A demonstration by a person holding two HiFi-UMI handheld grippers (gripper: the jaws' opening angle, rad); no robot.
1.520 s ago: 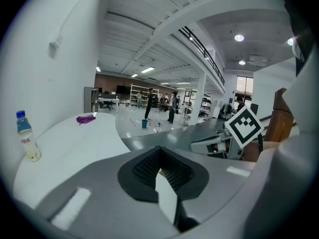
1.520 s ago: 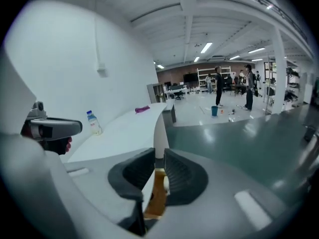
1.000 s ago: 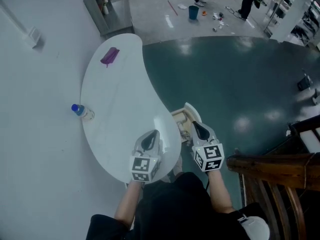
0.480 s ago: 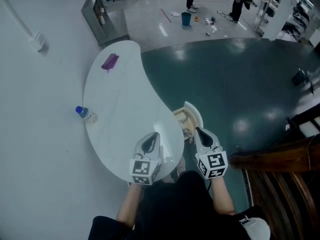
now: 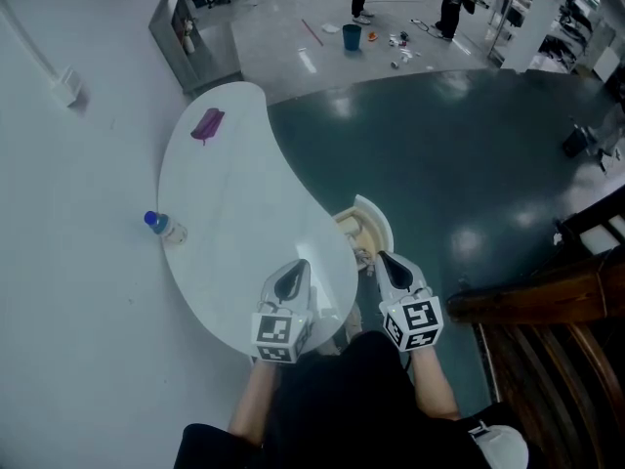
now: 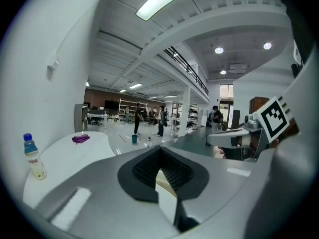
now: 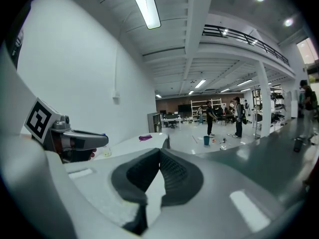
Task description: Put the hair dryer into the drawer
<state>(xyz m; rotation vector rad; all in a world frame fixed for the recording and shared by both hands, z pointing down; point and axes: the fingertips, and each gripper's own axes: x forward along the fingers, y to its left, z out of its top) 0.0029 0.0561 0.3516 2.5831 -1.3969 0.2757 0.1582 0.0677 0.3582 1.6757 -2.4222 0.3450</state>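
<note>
Head view: looking steeply down on a white kidney-shaped table (image 5: 234, 203) set against a pale wall.

Far end of the tabletop: purple hair dryer (image 5: 207, 124), lying flat, well apart from both grippers and not in the drawer.

Left edge, by the wall: clear water bottle (image 5: 161, 227) with a blue cap, seen upright in the left gripper view.

Right side of the table, near end: drawer (image 5: 366, 233) with a curved white front, pulled open, pale wood inside. Too small to tell what lies in it.

Left gripper (image 5: 291, 279): held over the near end of the tabletop, pointing away from the person, closed pad to pad with nothing gripped.

Right gripper (image 5: 393, 268): held at the open drawer's near edge, tip just beside it, contact impossible to judge. Likewise closed tight and empty.

Beyond the table: grey cabinet (image 5: 190, 42), then a blue bucket (image 5: 352, 37) on the pale floor amid small scattered items, with two people standing near it.

Lower right: dark wooden furniture (image 5: 547, 306) on the dark green floor.
</note>
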